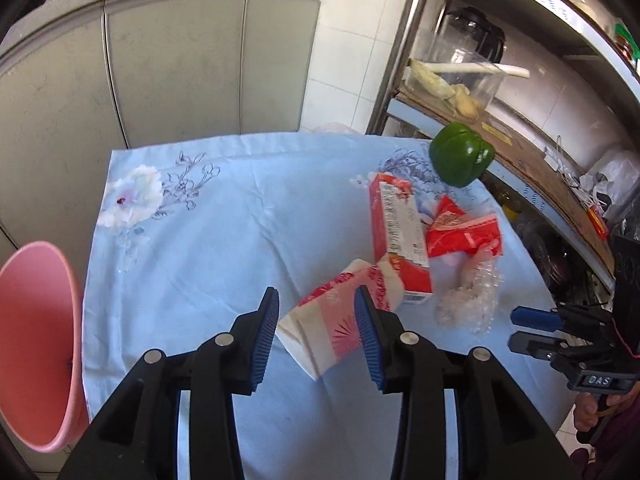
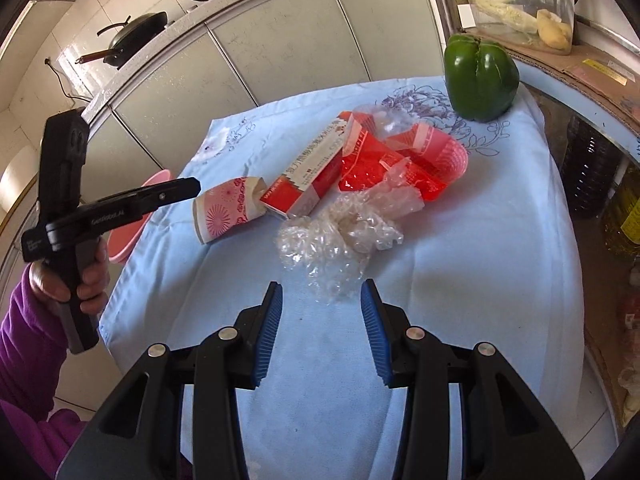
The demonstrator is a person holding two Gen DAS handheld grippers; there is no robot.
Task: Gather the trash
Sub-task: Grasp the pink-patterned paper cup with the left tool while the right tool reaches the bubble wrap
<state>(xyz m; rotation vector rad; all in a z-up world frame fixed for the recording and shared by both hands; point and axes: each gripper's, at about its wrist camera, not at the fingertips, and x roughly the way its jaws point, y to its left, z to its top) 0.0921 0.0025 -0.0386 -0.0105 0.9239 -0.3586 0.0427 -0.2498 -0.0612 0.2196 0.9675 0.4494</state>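
Trash lies on a light blue cloth [image 1: 224,240]: a crushed pink-and-white paper cup [image 1: 332,320] [image 2: 224,212], a red-and-white carton [image 1: 400,232] [image 2: 312,176], a red plastic wrapper [image 1: 460,228] [image 2: 404,152] and crumpled clear plastic [image 1: 472,296] [image 2: 332,236]. My left gripper [image 1: 318,336] is open, its jaws either side of the paper cup, not closed on it. My right gripper [image 2: 322,332] is open and empty, just short of the clear plastic. Each gripper shows in the other's view: the right gripper [image 1: 516,328], the left gripper [image 2: 192,188].
A pink bin [image 1: 36,344] [image 2: 132,236] stands off the table's left edge. A green bell pepper [image 1: 460,154] [image 2: 480,76] sits at the far right corner. A shelf with cardboard and a clear container [image 1: 460,76] is on the right. Grey cabinets [image 1: 160,72] stand behind.
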